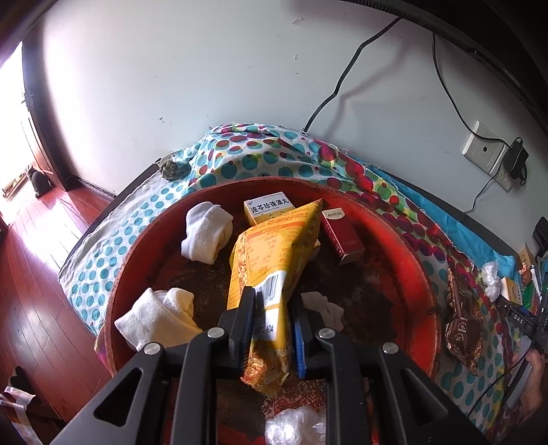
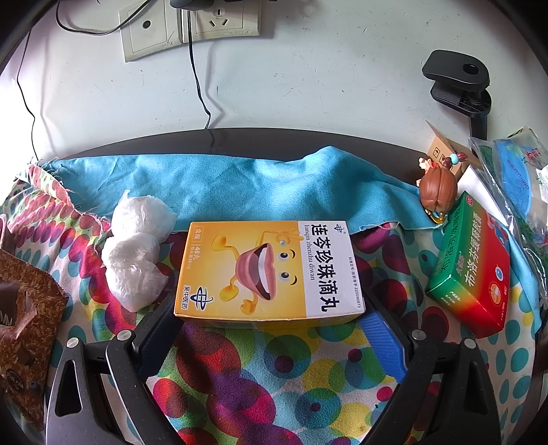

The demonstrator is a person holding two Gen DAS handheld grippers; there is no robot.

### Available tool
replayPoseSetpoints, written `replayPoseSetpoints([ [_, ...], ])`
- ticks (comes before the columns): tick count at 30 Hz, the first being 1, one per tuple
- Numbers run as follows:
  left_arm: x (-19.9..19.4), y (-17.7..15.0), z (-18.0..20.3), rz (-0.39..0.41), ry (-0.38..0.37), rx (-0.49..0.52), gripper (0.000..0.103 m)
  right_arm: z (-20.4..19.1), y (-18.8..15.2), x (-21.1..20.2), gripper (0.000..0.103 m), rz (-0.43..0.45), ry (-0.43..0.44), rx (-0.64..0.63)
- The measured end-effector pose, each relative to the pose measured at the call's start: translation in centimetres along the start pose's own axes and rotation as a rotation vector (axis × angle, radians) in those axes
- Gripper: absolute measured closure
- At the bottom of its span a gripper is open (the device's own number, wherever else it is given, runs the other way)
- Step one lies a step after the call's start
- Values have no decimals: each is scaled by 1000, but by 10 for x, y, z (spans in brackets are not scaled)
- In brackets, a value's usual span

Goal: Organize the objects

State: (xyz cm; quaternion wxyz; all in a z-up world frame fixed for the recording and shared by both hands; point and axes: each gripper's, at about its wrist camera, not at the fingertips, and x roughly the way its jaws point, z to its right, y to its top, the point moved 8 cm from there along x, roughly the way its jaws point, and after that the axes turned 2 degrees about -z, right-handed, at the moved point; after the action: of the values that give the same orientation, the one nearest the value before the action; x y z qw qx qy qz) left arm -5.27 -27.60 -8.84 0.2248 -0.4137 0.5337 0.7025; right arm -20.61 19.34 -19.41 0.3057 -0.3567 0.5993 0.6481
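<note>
This is a room in a home. A polished red wooden floor (image 1: 37,260) runs along the left of the left wrist view toward a bright doorway. A plain white wall (image 1: 205,85) fills the top, carrying a wall socket (image 2: 219,17) with a charger cable (image 2: 198,75) hanging from it. Below, a polka-dot cloth (image 2: 274,369) covers a table.

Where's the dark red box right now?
In the left wrist view the dark red box lies inside the red tub, at its far right, just right of the yellow snack bag.
</note>
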Motion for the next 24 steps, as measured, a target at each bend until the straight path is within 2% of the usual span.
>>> replayPoseSetpoints([
  [2, -4, 0, -1, 6, -27, -23, 72, -2, 1, 1, 9, 0, 0, 0],
  [4, -12, 2, -3, 37, -15, -29, 71, -2, 1, 1, 9, 0, 0, 0],
  [7, -29, 7, -3, 100, 4, -29, 62, -6, 4, 7, 9, -1, 0, 0],
  [10, -47, 13, 5, 150, -7, -28, 59, -7, 4, 7, 8, -1, 0, 0],
  [14, -66, 18, 28, 191, -56, 15, 54, -7, 5, 8, 8, -1, -1, 0],
  [17, -69, 18, 51, 179, -107, 63, 53, -7, 4, 8, 9, 0, -2, -1],
  [20, -65, 16, 74, 129, -165, 109, 53, -5, 4, 7, 9, 3, -9, -6],
  [22, -60, 13, 86, 79, -177, 150, 53, -6, 4, 3, 16, 16, -11, -26],
  [24, -58, 11, 94, 46, -177, 187, 53, -10, 2, -3, 18, 31, -38, -56],
])
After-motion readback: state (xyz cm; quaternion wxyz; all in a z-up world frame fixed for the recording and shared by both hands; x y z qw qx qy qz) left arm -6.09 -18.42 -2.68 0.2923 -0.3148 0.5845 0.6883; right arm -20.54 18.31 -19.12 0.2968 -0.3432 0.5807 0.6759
